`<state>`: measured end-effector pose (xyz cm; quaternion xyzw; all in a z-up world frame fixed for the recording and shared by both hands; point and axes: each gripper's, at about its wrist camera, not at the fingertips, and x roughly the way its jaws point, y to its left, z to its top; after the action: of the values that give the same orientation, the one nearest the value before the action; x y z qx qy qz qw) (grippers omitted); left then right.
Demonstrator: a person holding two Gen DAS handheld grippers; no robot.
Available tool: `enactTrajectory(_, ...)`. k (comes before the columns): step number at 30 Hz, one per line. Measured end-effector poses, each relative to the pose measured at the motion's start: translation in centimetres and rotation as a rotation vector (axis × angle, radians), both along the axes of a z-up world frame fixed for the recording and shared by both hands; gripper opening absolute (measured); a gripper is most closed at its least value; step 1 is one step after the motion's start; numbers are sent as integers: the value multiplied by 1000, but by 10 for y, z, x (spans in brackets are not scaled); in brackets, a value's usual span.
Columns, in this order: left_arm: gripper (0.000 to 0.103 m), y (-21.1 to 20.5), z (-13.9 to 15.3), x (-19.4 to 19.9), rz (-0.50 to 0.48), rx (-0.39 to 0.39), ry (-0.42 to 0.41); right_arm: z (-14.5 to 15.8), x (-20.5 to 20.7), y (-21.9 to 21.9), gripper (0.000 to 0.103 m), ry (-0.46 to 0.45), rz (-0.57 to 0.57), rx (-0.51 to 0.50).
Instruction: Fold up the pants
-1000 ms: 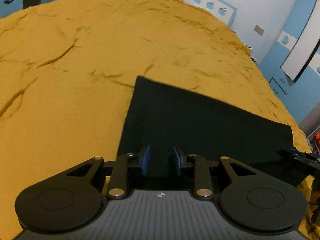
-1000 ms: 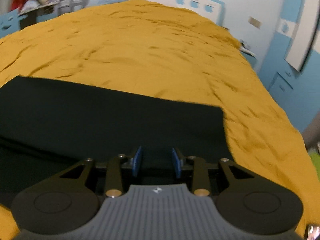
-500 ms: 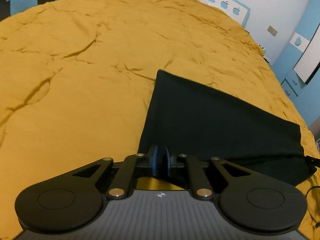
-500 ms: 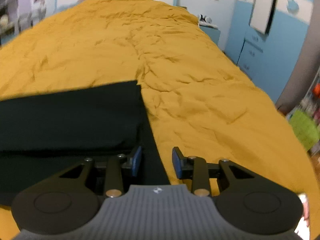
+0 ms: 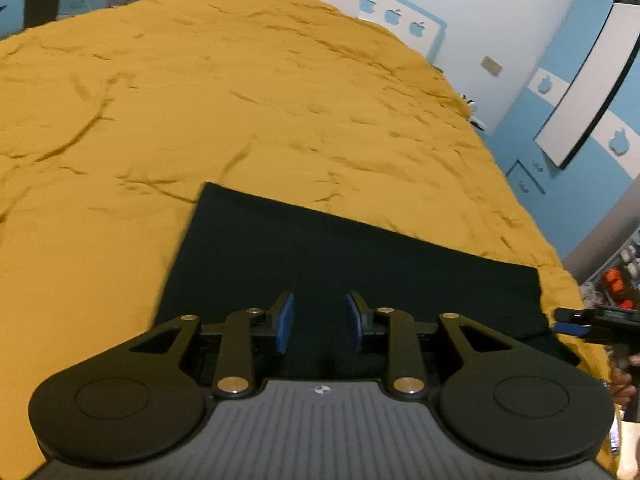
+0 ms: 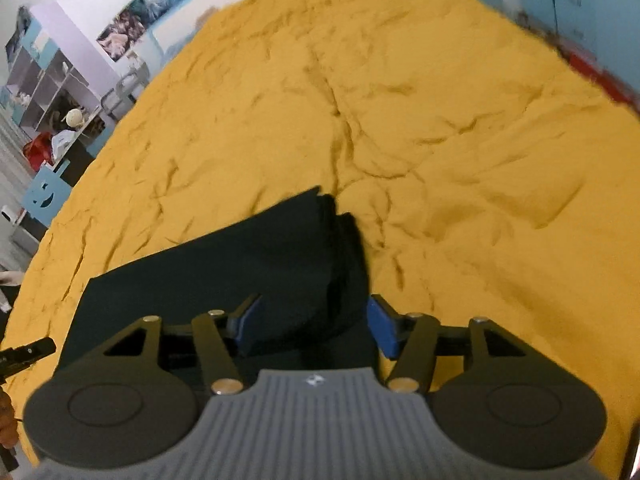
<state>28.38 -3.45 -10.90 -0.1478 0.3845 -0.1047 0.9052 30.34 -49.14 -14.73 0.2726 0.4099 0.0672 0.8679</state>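
Observation:
The black pants (image 5: 344, 256) lie folded into a flat rectangle on the mustard-yellow bedspread (image 5: 240, 100). My left gripper (image 5: 320, 322) is open, its blue pads just above the near edge of the pants, holding nothing. In the right wrist view the pants (image 6: 248, 264) show stacked layers at their right end. My right gripper (image 6: 314, 326) is wide open with that end of the pants between its blue pads. The right gripper's tip also shows at the right edge of the left wrist view (image 5: 592, 318).
The bedspread (image 6: 440, 120) stretches far ahead, wrinkled. A blue and white headboard (image 5: 400, 20) and a blue wardrobe (image 5: 580, 92) stand beyond the bed. Shelves (image 6: 44, 92) with clutter are at the left in the right wrist view.
My left gripper, briefly shut half a second ago, has opened and moved right over the pants. My right gripper swung round to the pants' right end and opened wider.

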Motion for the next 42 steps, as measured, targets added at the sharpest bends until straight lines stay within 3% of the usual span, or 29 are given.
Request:
enactTrajectory(7,34,-35,-7,25,-71,10,22,-44,29,-27,55,66,47,257)
enactTrajectory(12,34,-56,-12,37,-105,18,31,-66,43,-32,43,63,82,374)
enactTrajectory(16,34,-68,-16,47,-128,14,43,-79,48,-39,26,65,86,437)
enactTrajectory(19,34,-78,-17,58,-146,18,47,-73,43,-40,16,41,89,433)
enactTrajectory(24,34,-107,-17,82,-216,111,36,-38,37,-30,12,-6,95,340)
enactTrajectory(28,34,-146,-24,97,-333,304,-14,-4,34,-16,12,-6,98,230)
enactTrajectory(34,34,-178,-49,120,-388,470,-33,29,25,-12,9,-28,107,206)
enactTrajectory(38,34,-183,-60,128,-386,488,-28,40,27,-2,8,-28,112,176)
enactTrajectory(42,34,-177,-48,117,-389,477,-32,44,29,3,8,-14,79,179)
